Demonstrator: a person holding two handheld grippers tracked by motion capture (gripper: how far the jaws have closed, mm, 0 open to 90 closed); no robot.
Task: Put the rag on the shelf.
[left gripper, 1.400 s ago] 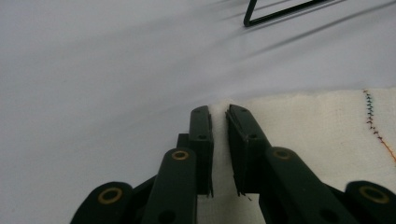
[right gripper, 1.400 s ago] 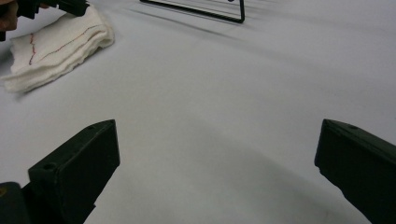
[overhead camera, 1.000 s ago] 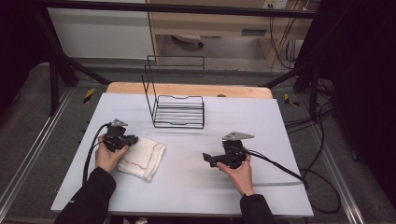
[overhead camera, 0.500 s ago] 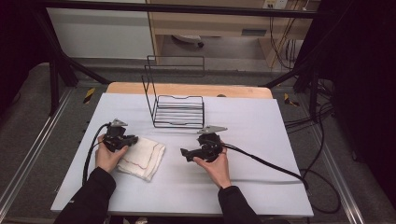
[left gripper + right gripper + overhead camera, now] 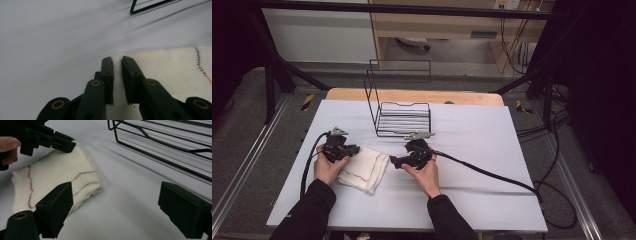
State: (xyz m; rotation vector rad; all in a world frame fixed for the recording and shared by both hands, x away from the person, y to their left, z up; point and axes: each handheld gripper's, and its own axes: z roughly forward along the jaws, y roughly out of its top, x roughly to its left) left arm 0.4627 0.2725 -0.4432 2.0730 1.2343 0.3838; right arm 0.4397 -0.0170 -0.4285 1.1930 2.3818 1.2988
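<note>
A folded white cloth (image 5: 364, 171) with coloured stitching lies on the white table, left of centre. My left gripper (image 5: 352, 149) rests at the cloth's far left corner. In the left gripper view, that gripper (image 5: 117, 62) has its jaws pinched together on a thin edge of the cloth (image 5: 170, 67). My right gripper (image 5: 399, 160) sits just right of the cloth and points at it. In the right gripper view, that gripper (image 5: 120, 202) stands wide open with bare table between its jaws. The cloth (image 5: 57, 170) lies just ahead of its left jaw, and the left gripper (image 5: 62, 143) grips the far corner.
A black wire rack (image 5: 402, 117) stands behind the grippers at the middle of the table (image 5: 492, 150), close to the right gripper (image 5: 162, 145). A thick black cable (image 5: 492, 175) trails right from the right gripper. Free room lies to the right and front.
My right gripper has moved left across the table, from the right half to just beside the cloth. The left gripper and the cloth have stayed put.
</note>
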